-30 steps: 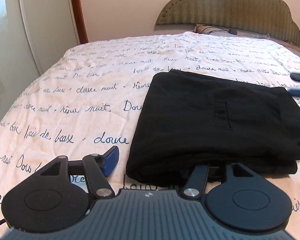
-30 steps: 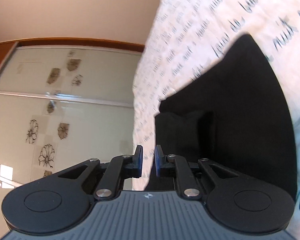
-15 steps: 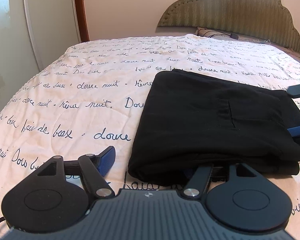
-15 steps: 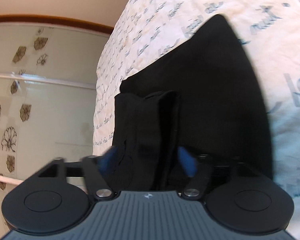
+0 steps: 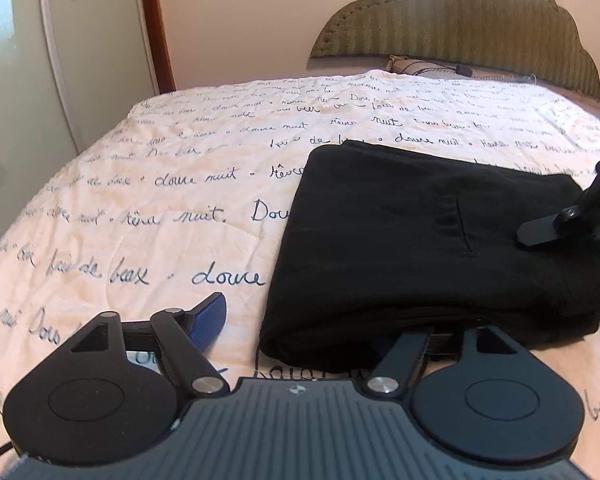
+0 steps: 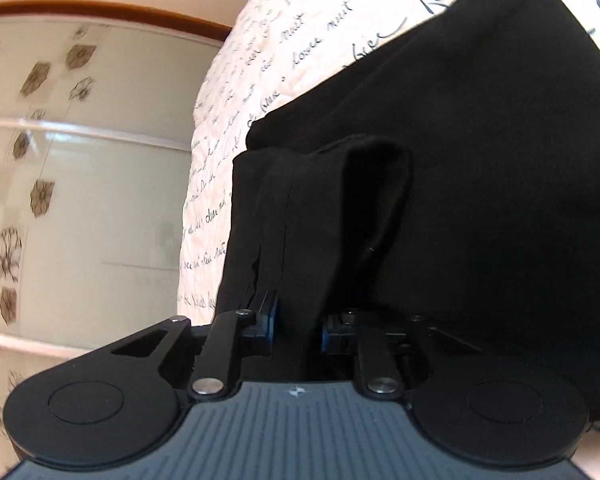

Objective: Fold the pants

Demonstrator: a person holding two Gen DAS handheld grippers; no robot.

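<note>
Black pants [image 5: 420, 248] lie folded on the white bedspread [image 5: 160, 220] with dark script. My left gripper [image 5: 300, 332] sits at their near left corner and its jaws are opening. One blue pad [image 5: 210, 316] rests free on the bedspread, and the other finger is hidden under the pants' near edge. At the pants' right edge, a finger [image 5: 540, 232] of my right gripper lies over the cloth. In the right wrist view my right gripper [image 6: 296, 328] is closing, its pads pinching a raised fold of the pants [image 6: 320, 208].
A padded green headboard [image 5: 460, 12] and a pillow [image 5: 412, 66] stand at the bed's far end. A wardrobe with pale flower-patterned doors [image 6: 80, 180] runs along the bed's left side. Bare bedspread stretches left of and beyond the pants.
My right gripper opened around the pants' edge, then closed on a bunched fold, moving in over the cloth. The left gripper's jaws spread wider; that hand stayed put.
</note>
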